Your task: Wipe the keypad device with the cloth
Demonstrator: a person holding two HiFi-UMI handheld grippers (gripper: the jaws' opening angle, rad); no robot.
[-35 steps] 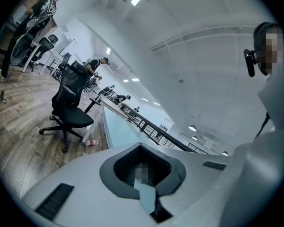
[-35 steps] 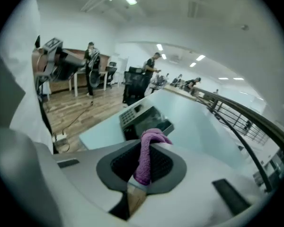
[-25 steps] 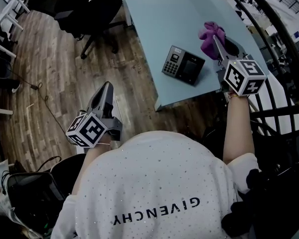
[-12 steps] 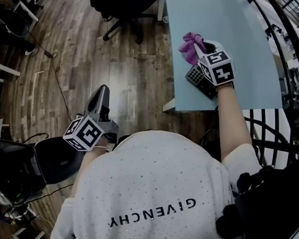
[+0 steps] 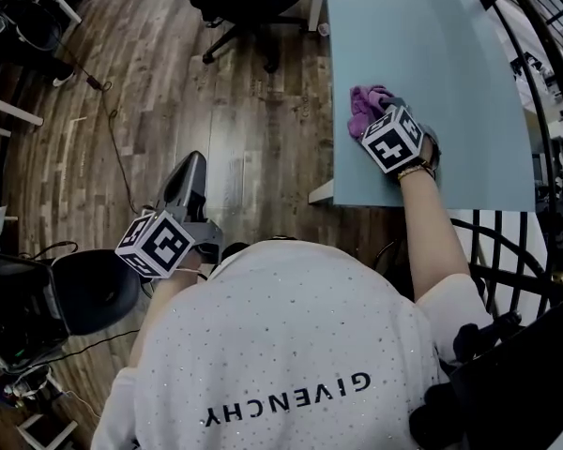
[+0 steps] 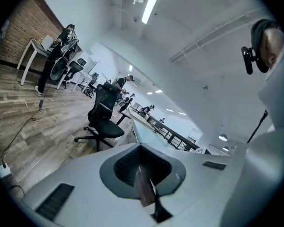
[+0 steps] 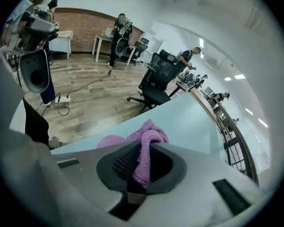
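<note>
Head view: right gripper (image 5: 375, 112) was low over the near left corner of the pale blue table (image 5: 432, 36), at about 1 o'clock from the person's body. Its jaws were clamped on a purple cloth (image 5: 361, 101), which sat bunched on the tabletop at the tips' 11 o'clock.

Right gripper view: right gripper (image 7: 143, 163) had the cloth (image 7: 149, 138) pinched between the jaws. One fold stood up past the tips, and the rest spilled onto the table toward 10 o'clock.

Keypad device: not visible in any view. Judged to lie under the cloth and gripper; unconfirmed.

Left gripper (image 5: 193, 167) hung off the table over the wooden floor (image 5: 216, 111), at 9 o'clock from the person. In the left gripper view its jaws (image 6: 144, 188) were drawn together with nothing between them. Idle.

Step in hand (judgement): cloth down at the device, so the wiping stroke was starting or under way.

Next move (judgement): press the cloth flat and drag it across the keys and screen with the pinch firm. The work sat close to the table edge, so strokes toward 12 o'clock looked safer. The free left gripper could steady the device.
</note>
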